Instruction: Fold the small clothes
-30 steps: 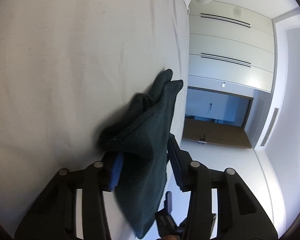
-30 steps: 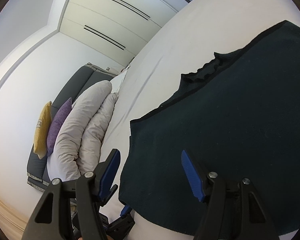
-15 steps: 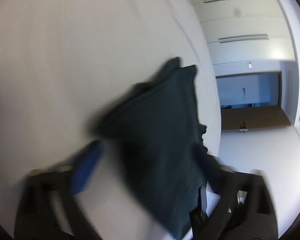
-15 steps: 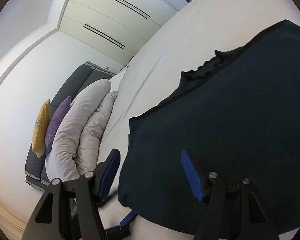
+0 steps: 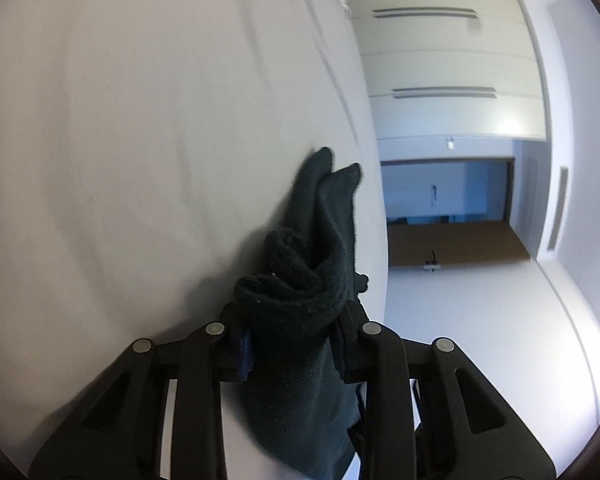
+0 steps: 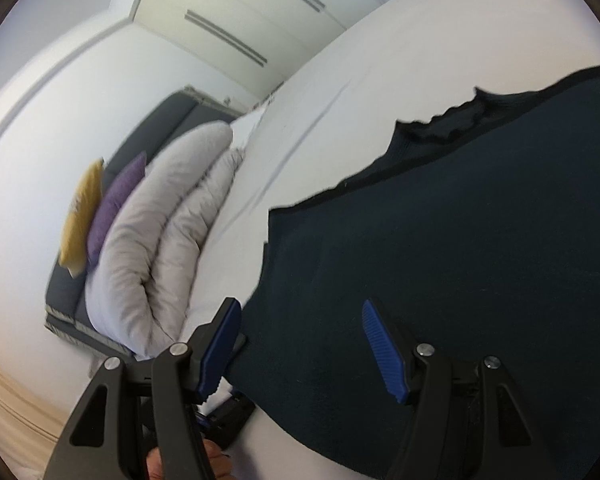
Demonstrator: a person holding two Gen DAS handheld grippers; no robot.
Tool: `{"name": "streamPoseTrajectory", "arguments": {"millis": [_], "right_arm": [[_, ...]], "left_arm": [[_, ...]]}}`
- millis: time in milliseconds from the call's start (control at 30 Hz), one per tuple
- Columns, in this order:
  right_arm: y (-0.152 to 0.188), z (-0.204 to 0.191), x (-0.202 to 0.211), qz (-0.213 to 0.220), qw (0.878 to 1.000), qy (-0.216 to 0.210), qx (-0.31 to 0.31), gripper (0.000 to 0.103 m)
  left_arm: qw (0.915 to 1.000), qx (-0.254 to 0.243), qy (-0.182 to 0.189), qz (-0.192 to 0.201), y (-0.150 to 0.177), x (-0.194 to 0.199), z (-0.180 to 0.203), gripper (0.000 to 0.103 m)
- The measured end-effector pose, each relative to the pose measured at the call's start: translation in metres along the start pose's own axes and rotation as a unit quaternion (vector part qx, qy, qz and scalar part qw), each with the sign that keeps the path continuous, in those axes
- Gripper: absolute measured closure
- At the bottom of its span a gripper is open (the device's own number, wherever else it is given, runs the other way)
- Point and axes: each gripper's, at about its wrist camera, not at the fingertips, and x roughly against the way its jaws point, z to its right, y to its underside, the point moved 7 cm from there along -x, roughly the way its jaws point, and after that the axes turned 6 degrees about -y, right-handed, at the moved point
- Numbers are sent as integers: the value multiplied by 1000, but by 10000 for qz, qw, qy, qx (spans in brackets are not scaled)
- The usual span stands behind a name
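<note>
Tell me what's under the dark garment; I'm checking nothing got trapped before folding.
Around the dark garment only the white bed sheet shows. Whatever lies beneath the cloth itself is covered and cannot be seen.

a bedroom in a home: a wide bed with a smooth white sheet (image 6: 380, 92), a bulky folded pale grey duvet (image 6: 160, 232), a mustard-yellow cushion (image 6: 80, 216) and a purple cushion (image 6: 116, 200) against a dark grey upholstered headboard (image 6: 168, 116), tall cream built-in wardrobe doors (image 5: 448, 72), and a brown wooden door (image 5: 452, 244).
</note>
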Motion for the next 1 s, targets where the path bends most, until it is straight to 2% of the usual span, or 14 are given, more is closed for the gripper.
{"name": "streamPoseTrajectory", "arguments": {"millis": [67,167,200,267,500,633,733,767,833,867,900,933,967,1000], "right_arm": [[2,-1,-7,-101,9999,34,46,37],[4,3,-16,-222,9997,106,7,38],[5,4,-18,-246,9996,127,-12,38],[5,7,-21,-290,9995,140,-49,39],[7,15,-35,-498,9984,240,-69,47],[11,24,-48,-786,9956,506,-103,55],[9,30,-50,-850,9950,486,-198,60],[9,31,-51,-863,9948,505,-201,62],[6,34,-48,-881,9948,358,-356,64],[3,35,-43,-864,9946,204,-536,64],[-1,38,-36,-828,9938,52,-734,59],[-10,45,-22,-726,9918,-170,-1039,51],[-17,50,-11,-619,9906,-292,-1187,48],[-27,56,3,-454,9893,-434,-1316,42]], "left_arm": [[9994,-324,43,-136,1,1,7,75],[9968,-775,-84,-172,1,0,13,83],[9963,-823,-98,-205,1,0,13,88],[9959,-856,-156,-232,0,-1,9,91],[9963,-810,-201,-180,7,10,9,91],[9960,-864,-208,-122,15,24,15,91],[9930,-1158,-232,-27,23,22,29,91],[9897,-1408,-242,22,26,22,44,91],[9795,-1996,-264,42,36,19,76,91],[9712,-2367,-280,30,46,15,97,91],[9602,-2777,-308,12,59,9,118,91],[9445,-3265,-353,-40,77,2,138,91],[9248,-3776,-445,-133,98,-7,154,91],[8943,-4422,-633,-260,130,-23,164,91]]}}
